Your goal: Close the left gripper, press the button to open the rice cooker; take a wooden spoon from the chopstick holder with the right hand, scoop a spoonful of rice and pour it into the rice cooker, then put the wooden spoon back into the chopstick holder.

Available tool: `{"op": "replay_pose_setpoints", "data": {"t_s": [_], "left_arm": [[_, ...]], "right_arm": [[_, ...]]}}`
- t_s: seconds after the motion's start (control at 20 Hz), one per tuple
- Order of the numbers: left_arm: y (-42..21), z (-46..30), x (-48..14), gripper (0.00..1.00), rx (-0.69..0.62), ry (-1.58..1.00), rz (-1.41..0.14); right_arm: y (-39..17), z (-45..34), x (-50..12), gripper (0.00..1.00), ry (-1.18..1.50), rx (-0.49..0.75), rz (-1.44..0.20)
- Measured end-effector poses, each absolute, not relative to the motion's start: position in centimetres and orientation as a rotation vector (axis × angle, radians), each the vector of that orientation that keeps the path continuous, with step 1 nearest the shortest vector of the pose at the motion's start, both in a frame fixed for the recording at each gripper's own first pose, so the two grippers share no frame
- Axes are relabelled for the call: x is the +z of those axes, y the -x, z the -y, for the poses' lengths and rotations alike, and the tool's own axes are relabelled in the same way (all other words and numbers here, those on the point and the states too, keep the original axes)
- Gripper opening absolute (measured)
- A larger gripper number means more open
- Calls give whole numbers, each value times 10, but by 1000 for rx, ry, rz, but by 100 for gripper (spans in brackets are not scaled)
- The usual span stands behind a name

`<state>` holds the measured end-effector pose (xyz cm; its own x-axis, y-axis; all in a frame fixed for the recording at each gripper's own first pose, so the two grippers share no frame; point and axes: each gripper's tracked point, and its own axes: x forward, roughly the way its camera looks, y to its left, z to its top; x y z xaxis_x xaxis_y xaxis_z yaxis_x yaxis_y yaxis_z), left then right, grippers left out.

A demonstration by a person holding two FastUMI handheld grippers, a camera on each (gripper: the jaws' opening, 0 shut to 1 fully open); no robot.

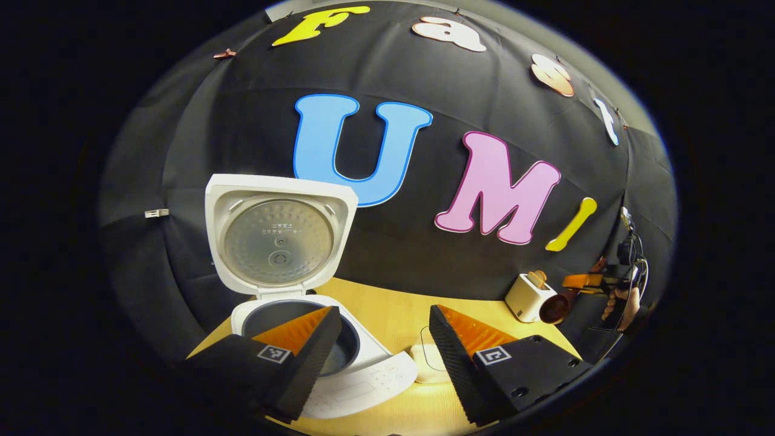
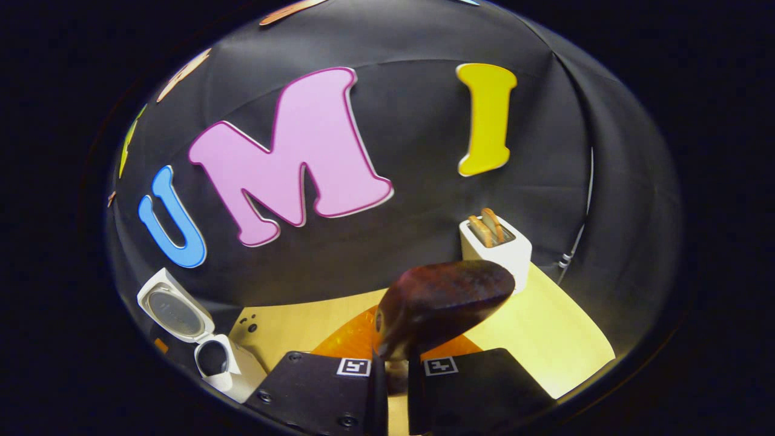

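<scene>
Spoon in hand, cooker open.
Left gripper view: left gripper [image 1: 381, 348] released, fingers apart above the white rice cooker [image 1: 315, 339], lid up.
Right gripper view: right gripper [image 2: 392, 387] clenched on the dark wooden spoon [image 2: 445, 303], near the white holder [image 2: 496, 245]; a loose grip risks twisting.

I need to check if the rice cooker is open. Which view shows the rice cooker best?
The left gripper view: the rice cooker is near and large, its lid raised and the inner pot visible behind one finger of the left tongs. In the right gripper view it is small, at the lower left edge, also open.
</scene>
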<state>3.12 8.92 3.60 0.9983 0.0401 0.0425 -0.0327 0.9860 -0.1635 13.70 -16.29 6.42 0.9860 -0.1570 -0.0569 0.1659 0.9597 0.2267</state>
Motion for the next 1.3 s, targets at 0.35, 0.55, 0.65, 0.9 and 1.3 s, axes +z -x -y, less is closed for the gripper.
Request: {"op": "replay_pose_setpoints", "data": {"t_s": [0.35, 0.55, 0.65, 0.9, 1.3], "left_arm": [[-25, -77, 31, 95, 145, 201, -2], [-18, -68, 28, 95, 176, 181, -16], [-14, -66, 26, 95, 206, 163, -25], [4, -68, 33, 95, 268, 154, -3], [20, -76, 27, 95, 323, 195, -7]], "right_arm": [[-149, 202, -1, 17, -268, -161, -149], [-163, 214, -35, 17, -278, -151, -206], [-168, 216, -51, 17, -274, -145, -233], [-180, 214, -80, 17, -288, -138, -297], [-185, 211, -116, 19, -272, -158, -373]]}}
